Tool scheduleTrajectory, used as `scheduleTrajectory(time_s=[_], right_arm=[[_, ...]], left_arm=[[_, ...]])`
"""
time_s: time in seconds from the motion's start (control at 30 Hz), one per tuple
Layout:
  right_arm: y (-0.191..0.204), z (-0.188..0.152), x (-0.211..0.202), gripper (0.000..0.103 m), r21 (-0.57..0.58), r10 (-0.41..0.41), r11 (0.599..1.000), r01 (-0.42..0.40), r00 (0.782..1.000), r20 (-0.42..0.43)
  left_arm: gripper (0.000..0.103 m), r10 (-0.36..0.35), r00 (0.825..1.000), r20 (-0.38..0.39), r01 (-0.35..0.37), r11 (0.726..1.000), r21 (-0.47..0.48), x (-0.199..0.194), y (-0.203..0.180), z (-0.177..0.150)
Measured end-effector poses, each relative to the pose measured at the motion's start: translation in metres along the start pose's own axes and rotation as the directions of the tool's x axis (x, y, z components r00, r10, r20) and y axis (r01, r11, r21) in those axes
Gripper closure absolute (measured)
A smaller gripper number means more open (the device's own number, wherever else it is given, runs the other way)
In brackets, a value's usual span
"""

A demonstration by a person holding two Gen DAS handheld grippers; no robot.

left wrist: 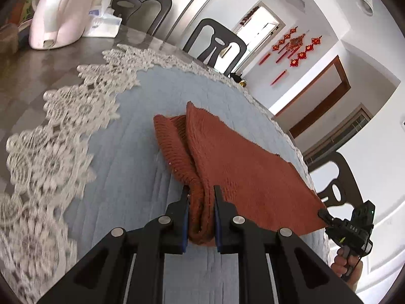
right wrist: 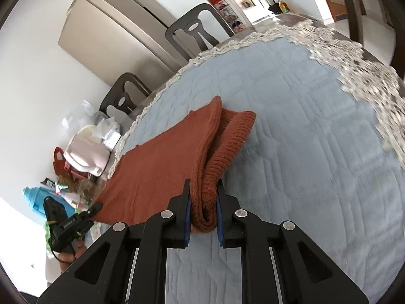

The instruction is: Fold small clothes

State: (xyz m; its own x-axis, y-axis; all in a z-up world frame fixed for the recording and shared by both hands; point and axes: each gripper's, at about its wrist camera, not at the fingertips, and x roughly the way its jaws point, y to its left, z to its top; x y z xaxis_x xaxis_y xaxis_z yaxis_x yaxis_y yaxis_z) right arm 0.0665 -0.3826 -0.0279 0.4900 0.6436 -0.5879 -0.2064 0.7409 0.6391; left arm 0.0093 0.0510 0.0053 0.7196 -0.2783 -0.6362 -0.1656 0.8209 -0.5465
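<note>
**Both claws clamped on knit garment, fold lift in hand**

Left gripper (left wrist: 201,212): jaws nearly closed, blue pads pinching a bunched corner of the rust-orange ribbed knit garment (left wrist: 240,162); right gripper (right wrist: 203,210): same state, jaws almost together, clamped on the opposite bunched corner; each claw also shows small at the edge of the other's view, gripping the far near-side corner; a hand (left wrist: 345,262) holds the right handle.

Garment: near edge looks raised between the two claws, the rest draped down onto the pale blue quilted mat (right wrist: 291,131); a ribbed cuff or hem sticks out at the far end, lying on the mat; white lace tablecloth border (left wrist: 63,126) rings the mat; dark cut-out chair (left wrist: 215,43) beyond the table; pink-white appliance (left wrist: 60,12) well apart at the far corner; steel fridge (right wrist: 114,25) behind.

Step, as judged: carry the near edge over toward the far edge; to do it well, keep both corners level and the edge taut between claws; move together, no twist; keep the far part on the mat so it does not drag; lay edge on edge before letting go; risk: thick knit slipping from pads, or the cuff folding under.
</note>
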Motion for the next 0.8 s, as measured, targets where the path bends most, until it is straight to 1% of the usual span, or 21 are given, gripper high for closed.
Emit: scheduleTrajectory(time_s=[0.13,0.23,0.3,0.4,0.47,0.53,0.6,0.63,0.7,0.8], right_arm=[[-0.003,-0.016,-0.006,0.087,0.003,-0.019,1.0,0.019,0.999,-0.025],[-0.011,-0.024,0.001,0.087,0.008,-0.046,0.999,0.046,0.998,-0.051],[-0.017,-0.026,0.005,0.087,0.011,-0.045,0.999,0.046,0.997,-0.061],[-0.011,-0.024,0.0,0.084,-0.019,-0.054,0.998,0.053,0.997,-0.059],[-0.006,-0.022,-0.01,0.083,-0.057,-0.076,0.996,0.074,0.996,-0.04],[0.002,-0.018,-0.023,0.083,-0.105,-0.121,0.987,0.121,0.993,0.008],[0.011,-0.014,-0.03,0.083,-0.145,-0.155,0.976,0.162,0.986,0.063],[0.017,-0.011,-0.03,0.083,-0.165,-0.151,0.973,0.163,0.985,0.084],[0.027,-0.006,-0.019,0.083,-0.2,-0.137,0.968,0.151,0.987,0.083],[0.04,0.002,0.013,0.083,-0.246,-0.136,0.958,0.147,0.989,0.062]], left_arm=[[0.086,0.005,1.0,-0.018,-0.005,1.0,0.004,-0.01,0.003,-0.018],[0.086,0.014,0.999,-0.03,-0.014,1.0,0.009,-0.01,0.007,-0.027],[0.085,0.028,0.999,-0.045,-0.028,1.0,0.013,-0.004,0.011,-0.032],[0.083,0.041,0.998,-0.039,-0.039,0.998,0.045,-0.006,0.007,-0.032],[0.083,0.053,0.998,-0.029,-0.051,0.996,0.069,-0.013,0.004,-0.032],[0.083,0.071,0.997,-0.009,-0.069,0.993,0.095,-0.021,0.003,-0.03],[0.083,0.105,0.994,0.031,-0.109,0.987,0.122,-0.031,0.0,-0.026],[0.083,0.12,0.991,0.053,-0.126,0.982,0.138,-0.034,-0.003,-0.022],[0.083,0.127,0.989,0.082,-0.14,0.975,0.175,-0.033,-0.013,-0.013],[0.083,0.108,0.992,0.072,-0.121,0.967,0.226,-0.015,-0.031,-0.001]])
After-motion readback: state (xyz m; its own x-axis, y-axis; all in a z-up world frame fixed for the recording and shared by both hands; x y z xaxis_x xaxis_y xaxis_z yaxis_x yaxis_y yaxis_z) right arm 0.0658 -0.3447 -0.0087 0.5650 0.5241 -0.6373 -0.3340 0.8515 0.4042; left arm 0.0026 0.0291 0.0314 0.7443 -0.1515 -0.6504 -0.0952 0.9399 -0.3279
